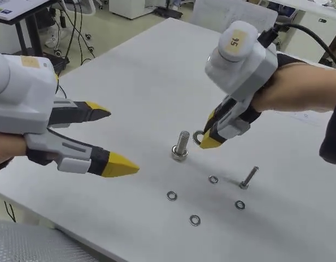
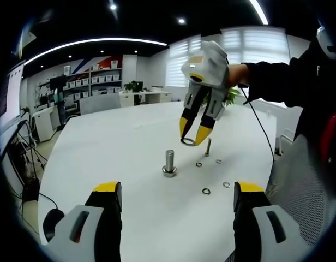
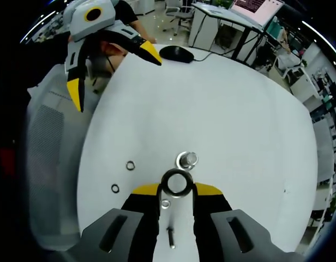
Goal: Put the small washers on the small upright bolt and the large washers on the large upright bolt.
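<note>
- While the R hand-held gripper [image 1: 205, 140] hangs just beside the top of the large bolt [image 1: 180, 145], it's clenched on the large washer [image 1: 197, 137], pinched by the rim betw. the yellow tips, bore left free.
- Handling (judged): light, stiff steel, smooth and slippy. It's thin, so an edge pinch is the sensible hold. Any slack in the grip could let it swivel or drop.
- Looks: flat shiny grey ring w/ a wide bore, clearly bigger than the small washers [image 1: 172, 195].
- It's held roughly level, off the surface [image 1: 130, 65], up by the bolt tip, not yet over the thread.
- Large bolt stands upright on its head mid-surface, threaded shank up. Can't tell if a washer already sits at its base.
- Small bolt [image 1: 248, 178] stands well apart from the large one, nothing seen on it.
- 4 small washers lie flat and loose on the surface near the small bolt.
- L hand-held gripper [image 1: 118, 141] is released, jaws wide apart, holding nothing, off to the side of the large bolt.
- Next (judged): centre the bore over the bolt tip before letting go.
</note>
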Demonstrator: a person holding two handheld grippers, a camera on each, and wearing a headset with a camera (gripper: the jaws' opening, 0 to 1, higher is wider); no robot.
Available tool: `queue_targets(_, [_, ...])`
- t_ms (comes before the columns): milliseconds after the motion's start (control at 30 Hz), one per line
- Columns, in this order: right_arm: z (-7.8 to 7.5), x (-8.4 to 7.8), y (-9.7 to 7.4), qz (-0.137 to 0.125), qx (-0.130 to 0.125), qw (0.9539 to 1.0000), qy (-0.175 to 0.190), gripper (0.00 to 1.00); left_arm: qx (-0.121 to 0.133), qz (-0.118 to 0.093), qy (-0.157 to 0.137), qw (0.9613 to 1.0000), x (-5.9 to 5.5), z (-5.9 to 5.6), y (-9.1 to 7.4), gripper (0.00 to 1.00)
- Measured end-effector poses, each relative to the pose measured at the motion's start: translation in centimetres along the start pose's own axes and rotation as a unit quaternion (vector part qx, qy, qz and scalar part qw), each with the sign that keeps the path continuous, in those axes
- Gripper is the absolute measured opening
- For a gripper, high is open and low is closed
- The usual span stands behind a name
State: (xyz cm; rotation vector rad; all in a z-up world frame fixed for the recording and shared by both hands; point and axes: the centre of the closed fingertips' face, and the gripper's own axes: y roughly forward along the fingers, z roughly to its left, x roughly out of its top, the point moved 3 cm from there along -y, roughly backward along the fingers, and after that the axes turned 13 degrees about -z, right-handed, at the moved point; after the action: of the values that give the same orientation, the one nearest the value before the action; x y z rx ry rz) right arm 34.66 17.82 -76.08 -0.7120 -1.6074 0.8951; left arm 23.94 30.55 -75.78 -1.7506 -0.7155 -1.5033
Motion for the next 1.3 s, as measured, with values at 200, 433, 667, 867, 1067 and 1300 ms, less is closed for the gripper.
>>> queue_targets(200, [-0.8,1.2,0.3,-0.002,-0.001,1.0,-0.005,0.23,-0.002,-0.001,0.001,1.0,0.0,0.4,-0.1,0.85])
queue_targets(433, [-1.5,1.9,1.2,0.002,0.007,0.9999,-0.009,0.23,-0.005,0.0,-0.001,1.0,-0.2,0.9,0.0,0.85])
queue_targets(667, [-2.2,2.2,2.1,0.01,0.016,0.9997,-0.014,0.23,-0.009,0.002,-0.003,1.0,-0.4,1.0,0.1,0.84])
queue_targets(867, [-2.0,1.9,2.6,0.02,0.026,0.9993,-0.015,0.23,-0.009,0.0,-0.004,1.0,-0.4,1.3,0.3,0.85])
queue_targets(1067, [-2.4,1.6,3.1,0.028,0.031,0.9991,-0.011,0.23,-0.011,-0.002,-0.004,0.9999,-0.4,1.3,0.6,0.85])
queue_targets(1300, [-2.5,1.3,3.4,0.031,0.035,0.9989,-0.009,0.23,-0.015,0.001,-0.006,0.9999,-0.6,1.1,0.9,0.85])
